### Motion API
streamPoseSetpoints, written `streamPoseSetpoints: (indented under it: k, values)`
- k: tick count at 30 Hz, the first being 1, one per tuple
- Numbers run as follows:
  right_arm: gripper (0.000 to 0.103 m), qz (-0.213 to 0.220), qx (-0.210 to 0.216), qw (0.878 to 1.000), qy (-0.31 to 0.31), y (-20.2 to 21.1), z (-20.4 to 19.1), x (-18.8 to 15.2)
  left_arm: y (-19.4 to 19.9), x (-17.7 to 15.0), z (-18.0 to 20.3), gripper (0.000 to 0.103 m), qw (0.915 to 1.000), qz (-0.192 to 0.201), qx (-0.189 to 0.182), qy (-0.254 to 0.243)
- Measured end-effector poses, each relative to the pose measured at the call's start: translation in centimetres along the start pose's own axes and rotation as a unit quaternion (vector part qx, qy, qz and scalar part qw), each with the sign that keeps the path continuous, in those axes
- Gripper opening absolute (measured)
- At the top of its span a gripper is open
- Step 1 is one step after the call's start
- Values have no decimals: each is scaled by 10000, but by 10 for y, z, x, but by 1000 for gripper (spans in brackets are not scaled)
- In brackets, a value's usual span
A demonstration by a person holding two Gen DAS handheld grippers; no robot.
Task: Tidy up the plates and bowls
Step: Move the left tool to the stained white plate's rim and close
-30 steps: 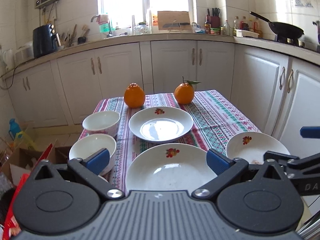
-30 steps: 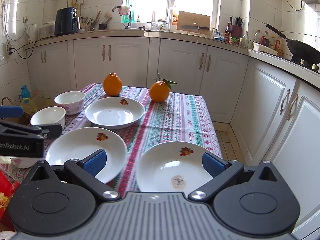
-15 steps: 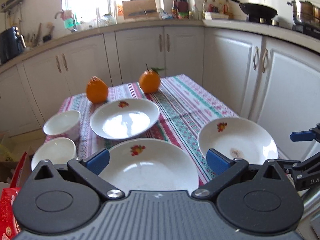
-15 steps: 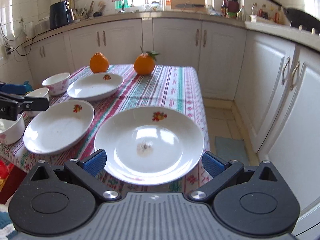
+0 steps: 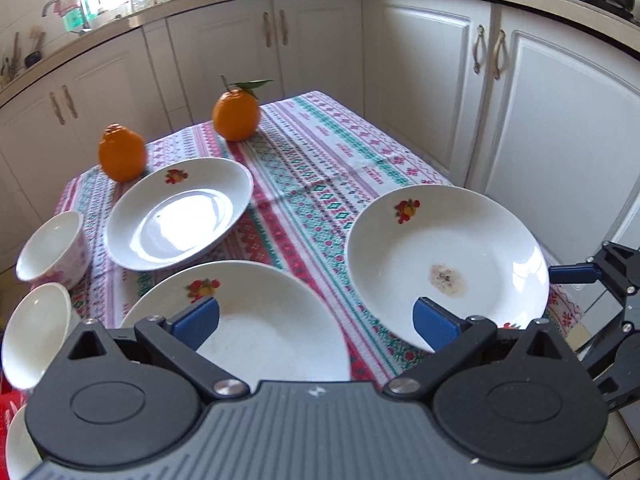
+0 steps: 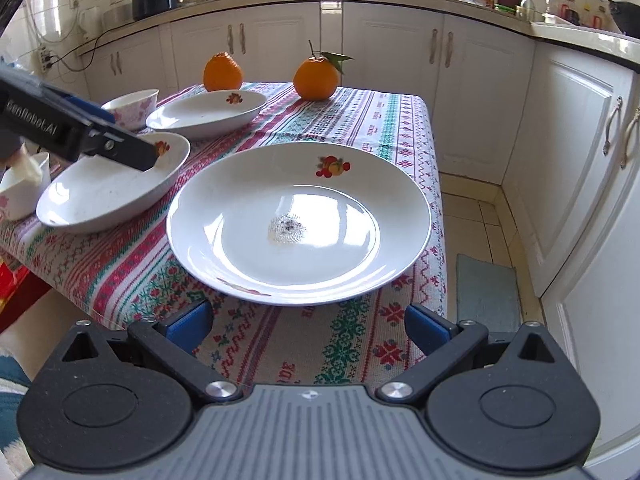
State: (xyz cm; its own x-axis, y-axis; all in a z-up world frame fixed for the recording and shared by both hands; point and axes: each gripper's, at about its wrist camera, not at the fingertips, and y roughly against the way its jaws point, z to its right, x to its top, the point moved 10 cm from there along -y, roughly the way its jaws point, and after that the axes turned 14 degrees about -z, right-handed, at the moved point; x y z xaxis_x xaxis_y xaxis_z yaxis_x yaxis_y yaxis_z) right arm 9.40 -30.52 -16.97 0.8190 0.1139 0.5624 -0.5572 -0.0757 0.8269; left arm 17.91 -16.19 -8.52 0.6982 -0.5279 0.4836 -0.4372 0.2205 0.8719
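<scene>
Both our grippers, left (image 5: 316, 322) and right (image 6: 306, 326), stood with jaws apart before the stained plate (image 6: 298, 224) and near plate (image 5: 248, 332).

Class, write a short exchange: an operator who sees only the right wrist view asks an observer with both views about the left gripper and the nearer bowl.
Operator: Is the left gripper open? I only see it side-on.
Observer: Yes. In the left wrist view its fingers are spread wide above the near-left plate, with nothing gripped.
Operator: The nearer bowl is half hidden for me. Is there anything inside?
Observer: It looks empty, plain white inside.
</scene>
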Motion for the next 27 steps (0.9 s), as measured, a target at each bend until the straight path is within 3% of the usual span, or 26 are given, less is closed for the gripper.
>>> streamPoseSetpoints:
  k: [7,16,22,27]
  values:
    - [103,-19,189,9995,258,-8,2,-1,-23,17,18,102,9985,-359,-359,-179]
    - [103,479,378,9972,429,-4,5,-7,-49,44,29,102,9954,-636,-588,-409]
    - [103,472,471,9961,574,-4,8,-3,-67,58,39,102,9910,-835,-724,-761]
    - [103,453,597,9941,781,-3,6,-2,-83,65,42,92,9866,-1064,-927,-817]
